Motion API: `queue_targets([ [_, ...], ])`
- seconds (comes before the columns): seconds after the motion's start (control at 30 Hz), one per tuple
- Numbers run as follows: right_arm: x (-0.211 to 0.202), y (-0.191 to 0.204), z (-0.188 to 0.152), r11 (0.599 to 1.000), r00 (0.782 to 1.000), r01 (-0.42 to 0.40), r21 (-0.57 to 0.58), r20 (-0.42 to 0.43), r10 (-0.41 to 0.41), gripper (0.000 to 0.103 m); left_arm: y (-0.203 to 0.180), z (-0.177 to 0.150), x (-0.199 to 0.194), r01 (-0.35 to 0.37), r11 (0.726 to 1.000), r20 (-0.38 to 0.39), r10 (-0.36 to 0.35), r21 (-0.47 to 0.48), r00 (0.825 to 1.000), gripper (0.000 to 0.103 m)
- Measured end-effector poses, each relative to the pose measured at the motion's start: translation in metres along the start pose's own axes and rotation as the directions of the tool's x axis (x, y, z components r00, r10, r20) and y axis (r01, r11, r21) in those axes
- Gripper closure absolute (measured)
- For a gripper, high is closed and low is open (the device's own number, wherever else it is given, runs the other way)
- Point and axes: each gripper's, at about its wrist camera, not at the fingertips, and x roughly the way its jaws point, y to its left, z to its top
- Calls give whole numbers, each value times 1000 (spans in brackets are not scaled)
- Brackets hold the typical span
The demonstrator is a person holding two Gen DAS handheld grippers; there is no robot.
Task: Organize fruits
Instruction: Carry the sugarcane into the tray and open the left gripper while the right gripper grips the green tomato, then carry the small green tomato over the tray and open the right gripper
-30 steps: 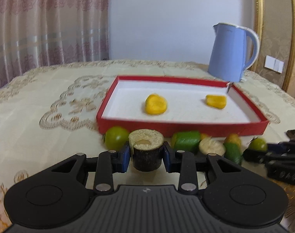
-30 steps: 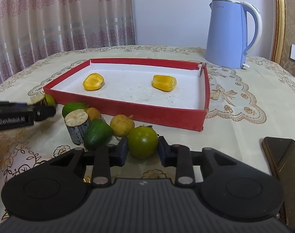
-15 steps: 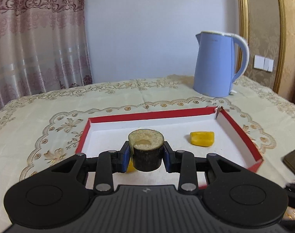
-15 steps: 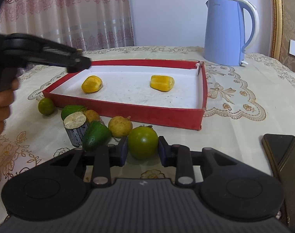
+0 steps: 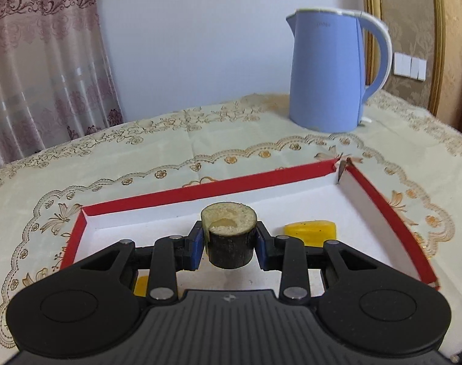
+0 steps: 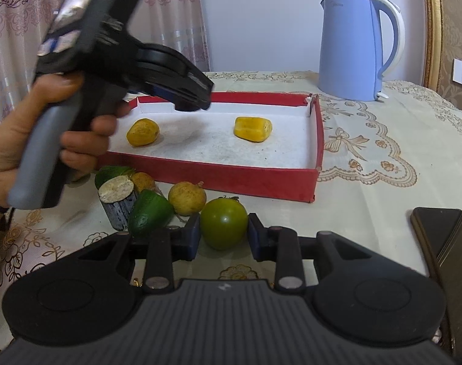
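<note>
Left tool clamped on a short dark-barked cylinder with a pale cut top, held in the air over the white floor of the shallow red-walled cardboard tray. Beyond the cylinder, a yellow wedge of fruit lying toward the tray's right wall; a second yellow piece glimpsed under the tool's left linkage.

Right tool closed on a round green fruit resting on the cream embroidered tabletop, just in front of the tray's near wall. Left of it, close together: a tan round fruit, a green avocado-like fruit, another dark cylinder with a pale top. Near the tabletop's right edge, a dark phone. Beyond the tray's far right corner, a pale blue kettle.
</note>
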Motion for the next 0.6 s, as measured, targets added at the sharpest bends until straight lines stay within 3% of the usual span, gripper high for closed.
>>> queue_targets([
  [0.1,0,0,0,1000,1000,0,0,0,0,73,-5,-2,6,-35,999,-25,35,16,999,68],
  [0.27,0,0,0,1000,1000,-1,1,-2,1,73,3,-6,-21,-55,998,36,54,23,998,30],
  [0.4,0,-2,0,1000,1000,-1,8,0,1,73,24,-21,-60,-103,995,73,103,-13,992,28],
  [0.53,0,-2,0,1000,1000,-2,11,-1,2,73,48,-55,-103,-170,980,126,183,-105,975,16],
  [0.6,0,-1,0,1000,1000,4,8,-1,-4,73,60,-74,-118,-167,972,137,190,-163,972,16],
])
